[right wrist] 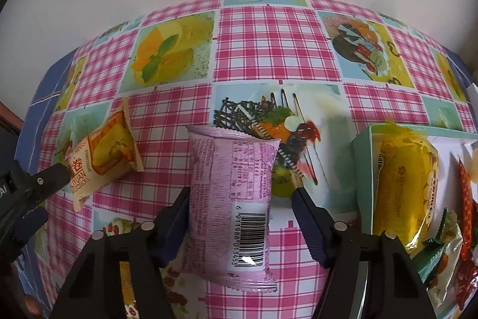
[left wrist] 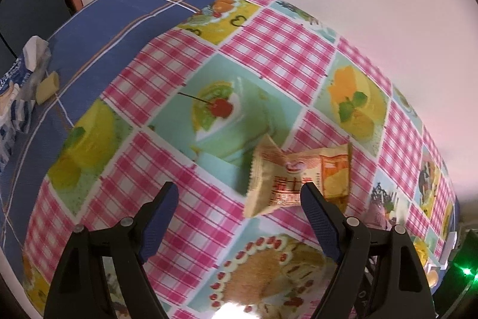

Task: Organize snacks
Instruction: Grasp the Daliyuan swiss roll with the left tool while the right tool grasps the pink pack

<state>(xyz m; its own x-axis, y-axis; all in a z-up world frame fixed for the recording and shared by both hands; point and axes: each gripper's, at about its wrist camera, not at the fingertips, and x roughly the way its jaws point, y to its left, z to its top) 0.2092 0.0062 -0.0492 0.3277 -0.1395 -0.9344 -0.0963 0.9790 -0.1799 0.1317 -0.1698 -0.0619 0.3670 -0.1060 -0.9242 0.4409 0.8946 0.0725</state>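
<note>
My right hand-held gripper (right wrist: 242, 196) straddles the pink crinkled wrapper (right wrist: 231, 199), barcode up on the bench (right wrist: 269, 35); the left pad touches its edge, the right stands clear, so no pinch yet. My left hand-held gripper (left wrist: 239, 199) hangs spread beside the orange snack packet (left wrist: 298, 175). The box (right wrist: 363, 169) of sorted snacks sits just right, presumably the destination.

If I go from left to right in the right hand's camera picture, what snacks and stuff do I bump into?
Left gripper → orange snack → pink snack → green box → yellow snack
</note>
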